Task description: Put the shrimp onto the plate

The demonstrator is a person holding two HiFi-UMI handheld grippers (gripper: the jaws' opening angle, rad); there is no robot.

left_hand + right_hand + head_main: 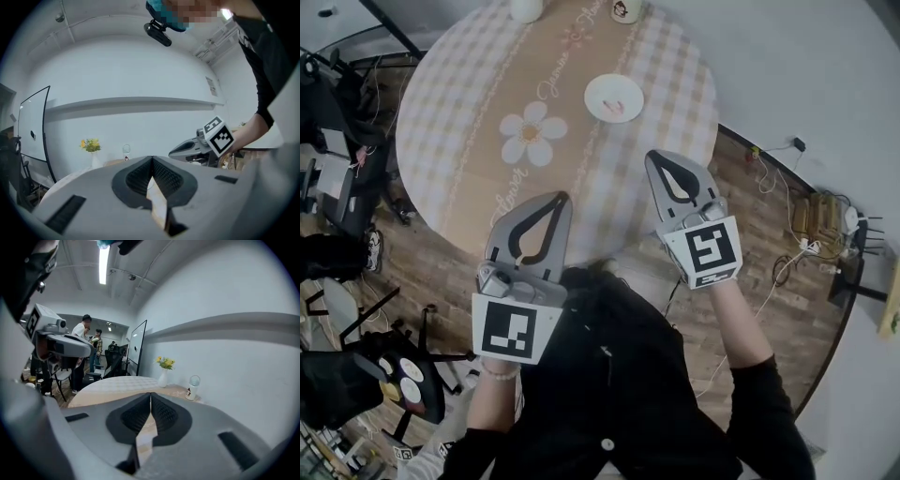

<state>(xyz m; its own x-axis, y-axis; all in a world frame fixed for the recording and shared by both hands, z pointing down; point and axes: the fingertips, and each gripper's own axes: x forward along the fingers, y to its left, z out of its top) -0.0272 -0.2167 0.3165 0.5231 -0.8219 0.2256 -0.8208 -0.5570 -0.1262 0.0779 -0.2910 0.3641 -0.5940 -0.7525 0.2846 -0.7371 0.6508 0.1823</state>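
We log round checked-cloth table (469, 112), wood floor (769, 234); shrimp (617, 105) on plate (592, 89), axis too small to read; L gripper (561, 197), R gripper (654, 156) closed, empty.

A round worktop (469, 122) under a pale checked cloth with a tan middle band and a daisy print stood against a plain light-grey wall (806, 75). The floor (769, 291) was brown wood planking, with loose white cables (787, 258) trailing over it near the wall. Dark chairs (328, 112) crowded the left side. A raised band (131, 102) ran level along the wall. At the worktop's far edge stood a white vase of yellow flowers (163, 372). A whiteboard (139, 347) stood beyond, and a long strip light (102, 263) glowed on the ceiling.
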